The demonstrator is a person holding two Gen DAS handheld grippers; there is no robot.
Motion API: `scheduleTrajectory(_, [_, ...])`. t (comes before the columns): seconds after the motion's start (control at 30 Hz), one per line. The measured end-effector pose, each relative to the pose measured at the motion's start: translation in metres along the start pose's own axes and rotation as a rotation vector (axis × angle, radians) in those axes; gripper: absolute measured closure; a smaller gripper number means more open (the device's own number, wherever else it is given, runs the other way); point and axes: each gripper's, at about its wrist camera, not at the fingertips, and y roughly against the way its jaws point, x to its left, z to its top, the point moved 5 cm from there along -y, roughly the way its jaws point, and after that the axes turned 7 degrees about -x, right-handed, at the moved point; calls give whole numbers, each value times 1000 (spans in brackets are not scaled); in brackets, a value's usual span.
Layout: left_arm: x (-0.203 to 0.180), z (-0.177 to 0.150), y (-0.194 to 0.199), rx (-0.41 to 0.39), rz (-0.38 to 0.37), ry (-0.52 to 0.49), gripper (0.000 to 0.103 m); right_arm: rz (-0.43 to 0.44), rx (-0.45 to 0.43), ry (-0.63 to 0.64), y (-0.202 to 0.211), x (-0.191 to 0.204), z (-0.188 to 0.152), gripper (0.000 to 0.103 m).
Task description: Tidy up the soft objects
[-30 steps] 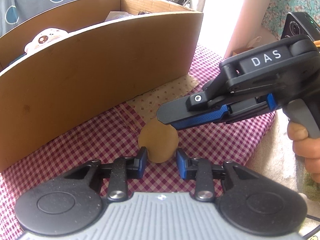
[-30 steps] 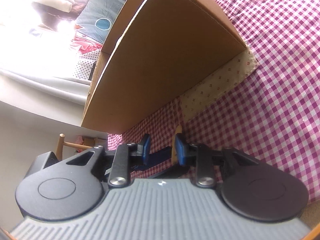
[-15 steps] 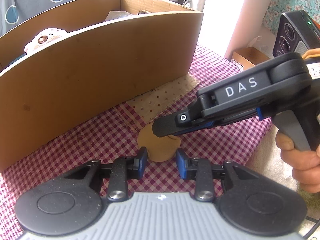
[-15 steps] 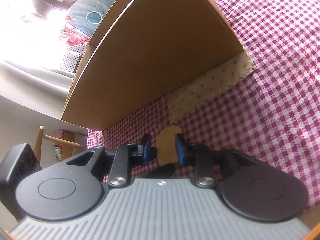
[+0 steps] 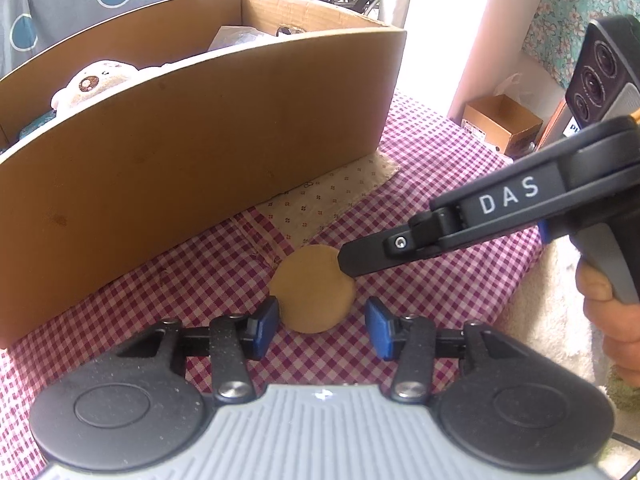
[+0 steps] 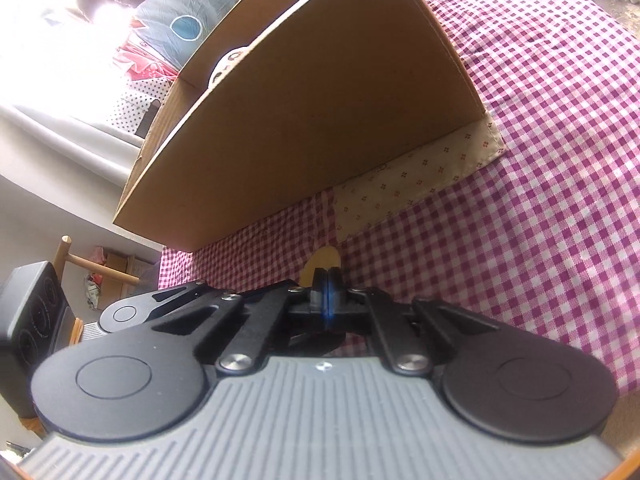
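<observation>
A round tan soft pad lies on the purple checked cloth in front of a big cardboard box. My left gripper is open, its blue pads either side of the pad's near edge without touching. My right gripper reaches in from the right, its tip at the pad's upper right edge. In the right wrist view the right gripper has its jaws pressed together, with the pad showing just beyond the tips. A white plush toy sits inside the box.
A beige flowered cloth patch lies at the box's near right corner. The checked cloth stretches out to the right of the box. A black speaker and a small cardboard box stand off the table's right edge.
My left gripper has opened wider around the pad. My right gripper has drawn back to the pad's right edge and its jaws have closed together.
</observation>
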Motion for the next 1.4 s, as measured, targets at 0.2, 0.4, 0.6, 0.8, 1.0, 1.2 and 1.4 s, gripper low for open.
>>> scheduleTrajectory(0.2, [8,22,50,-103,-56,44,58,91,-24,91,36,41,12,103])
scheduleTrajectory(0.4, [34,63,116,-291,-82,126,54,167,-111,262,68,103,60,103])
scheduleTrajectory(0.6, [76,90,141,-407,-4,205,51,136,-102,366,49,130,124,103])
scheduleTrajectory(0.8, [121,94,141,-419,71,280,51,30,119,313,-15,109,161,103])
scheduleTrajectory(1.0, [147,86,139,-417,59,330,48,56,240,287,-32,105,156,101])
scheduleTrajectory(1.2, [138,68,149,-400,-104,337,38,157,182,335,20,119,126,73])
scheduleTrajectory(1.4, [103,55,148,-345,-173,253,35,139,161,234,54,88,81,71])
